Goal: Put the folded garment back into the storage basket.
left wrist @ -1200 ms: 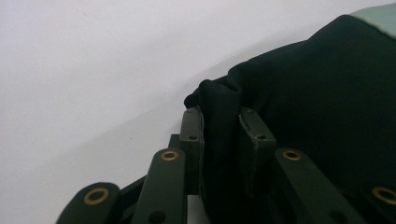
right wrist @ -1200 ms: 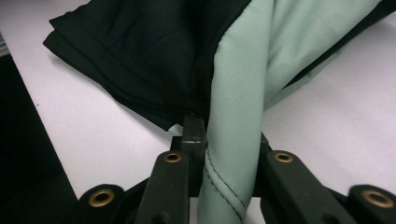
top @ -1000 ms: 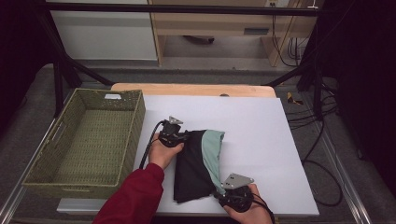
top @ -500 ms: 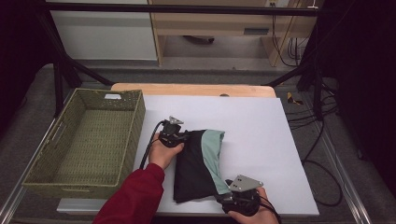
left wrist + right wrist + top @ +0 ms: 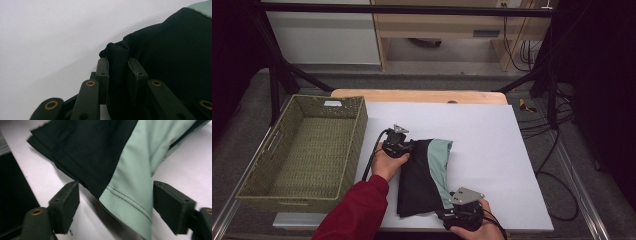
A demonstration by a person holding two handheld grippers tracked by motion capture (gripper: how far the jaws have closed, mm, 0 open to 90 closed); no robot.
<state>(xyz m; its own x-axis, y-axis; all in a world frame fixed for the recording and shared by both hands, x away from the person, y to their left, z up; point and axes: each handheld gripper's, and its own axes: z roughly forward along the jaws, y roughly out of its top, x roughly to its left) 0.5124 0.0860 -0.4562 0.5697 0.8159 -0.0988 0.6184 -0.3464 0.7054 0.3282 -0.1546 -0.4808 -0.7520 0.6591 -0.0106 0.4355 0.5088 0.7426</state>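
A folded garment point(image 5: 419, 175), black with a mint-green panel, lies on the white table point(image 5: 492, 135). My left gripper point(image 5: 409, 146) is at its far left corner. In the left gripper view this gripper point(image 5: 118, 72) is shut on a bunched fold of the black cloth point(image 5: 162, 50). My right gripper point(image 5: 447, 212) is at the garment's near right corner by the table's front edge. Its jaws have just been opening. In the right gripper view they point(image 5: 116, 200) stand wide apart, with the green and black hem point(image 5: 125, 192) lying loose between them, touching neither pad.
A woven green basket point(image 5: 359, 125) stands empty at the table's left side, close to the left hand. A wooden board edge point(image 5: 422, 94) runs along the table's far side. White surface lies bare to the right of the garment.
The right gripper's jaws have opened and let go of the garment's near hem. That hand has shifted slightly toward the table's near edge. The left gripper has kept still.
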